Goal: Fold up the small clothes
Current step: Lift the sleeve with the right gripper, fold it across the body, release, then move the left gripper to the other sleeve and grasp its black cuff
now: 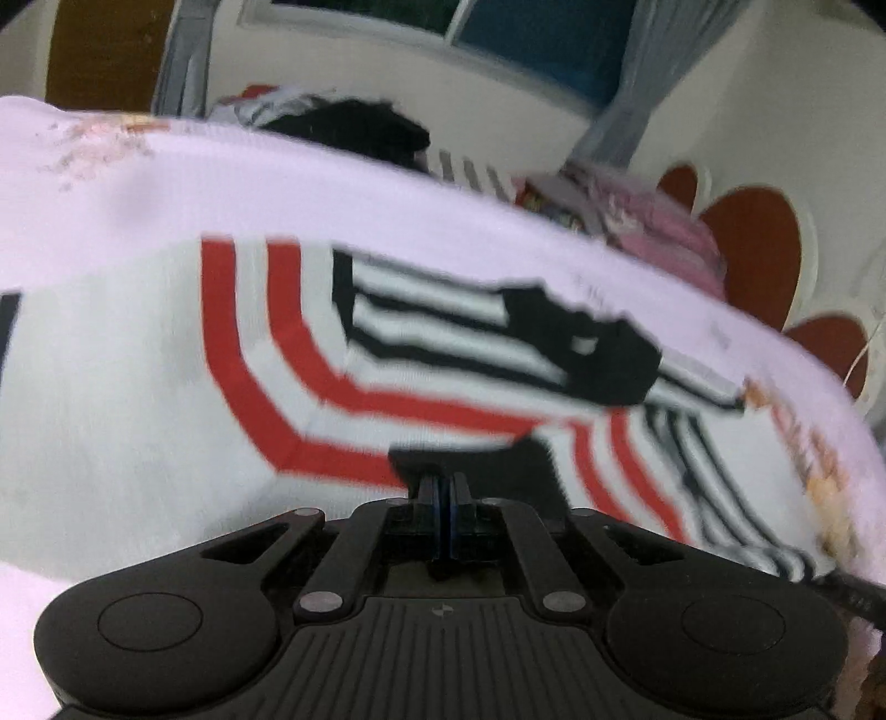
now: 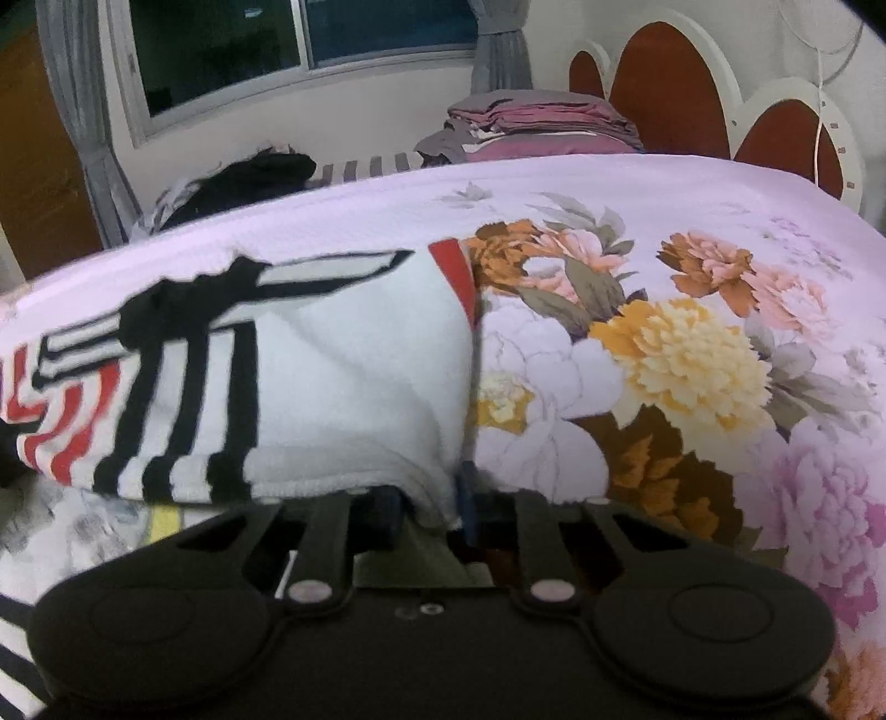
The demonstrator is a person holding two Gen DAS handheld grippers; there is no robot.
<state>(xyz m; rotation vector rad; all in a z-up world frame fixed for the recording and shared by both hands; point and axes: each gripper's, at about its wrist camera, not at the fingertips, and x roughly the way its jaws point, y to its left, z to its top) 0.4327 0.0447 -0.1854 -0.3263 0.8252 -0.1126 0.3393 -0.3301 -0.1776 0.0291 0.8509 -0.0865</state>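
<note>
Where the left wrist camera looks down, the left tongs (image 1: 443,493) are clenched, the two fingers pressed together with only a thin blue line between them; whether any cloth is pinched there is not clear through the blur. Just beyond the tips lies the white garment (image 1: 138,376), marked with red bands and black stripes, spread on the pink floral bedspread (image 1: 277,183). Farther back sit a dark heap of clothes (image 1: 360,130) and a pink folded pile (image 1: 664,221), near a white-and-brown headboard (image 1: 758,243).

From the right wrist camera, the right tongs (image 2: 429,512) are nearly closed on the near corner of the same white garment (image 2: 343,365), the cloth's edge bunched between the two blue pads. The garment lies folded on the bed, its right edge beside the large printed flowers of the bedspread (image 2: 720,232). Behind stand a window (image 2: 277,50), grey curtains (image 2: 77,99), and a stack of folded pink and grey laundry (image 2: 542,124).
</note>
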